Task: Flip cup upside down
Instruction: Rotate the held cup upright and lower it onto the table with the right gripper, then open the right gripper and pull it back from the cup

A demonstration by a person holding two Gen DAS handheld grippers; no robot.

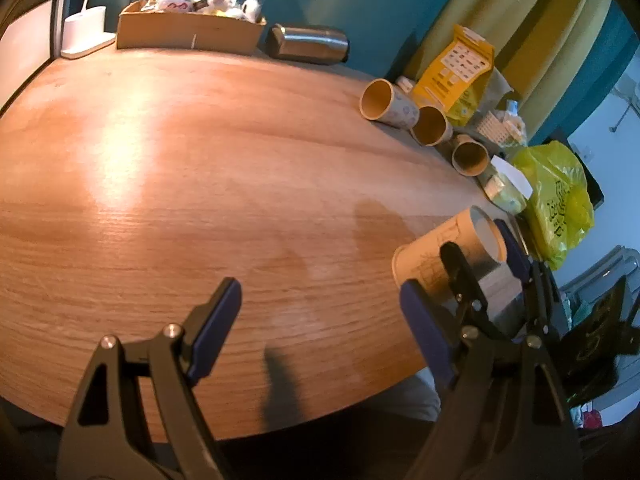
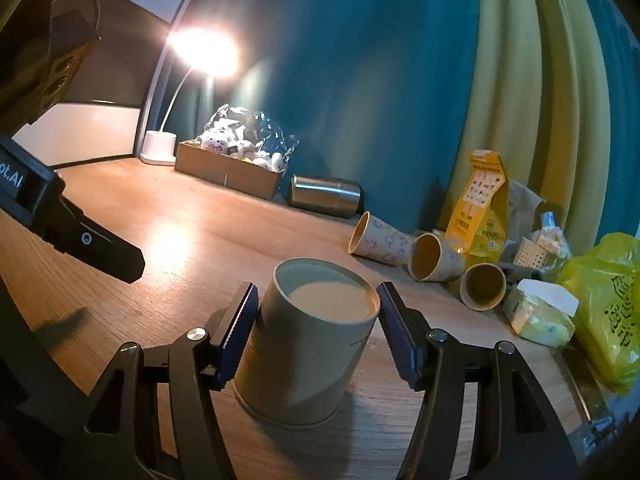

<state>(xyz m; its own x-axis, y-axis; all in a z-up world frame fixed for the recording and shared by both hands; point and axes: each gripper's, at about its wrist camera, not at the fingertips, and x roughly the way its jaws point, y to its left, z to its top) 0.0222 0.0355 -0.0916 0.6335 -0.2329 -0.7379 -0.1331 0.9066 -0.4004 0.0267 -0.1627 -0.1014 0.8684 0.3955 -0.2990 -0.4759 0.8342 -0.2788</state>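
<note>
While a lit desk lamp [image 2: 202,54] throws a bright patch across it, the wooden table [image 1: 180,184] stretches back to a teal wall and olive-yellow curtains [image 2: 532,100]. Along the far edge sit a cardboard box [image 2: 228,170] holding a clear bag of small white plush toys [image 2: 240,140], a steel tumbler [image 2: 325,195] lying on its side, and three paper cups [image 2: 430,258] tipped over with their mouths facing the cameras. Behind those stand a yellow pouch [image 2: 478,204] and a yellow plastic bag [image 2: 608,304], with a small pale-green jar [image 2: 538,312] just beside the bag.

Near the table's front edge the cup [image 2: 308,344] stands upside down, rim on the wood and recessed base upward. The right gripper [image 2: 316,328] flanks it, jaws either side near the base; its pads seem a hair off the wall, though I cannot tell for sure. The left gripper [image 1: 320,308] hangs wide apart over bare wood, just beside the cup.
</note>
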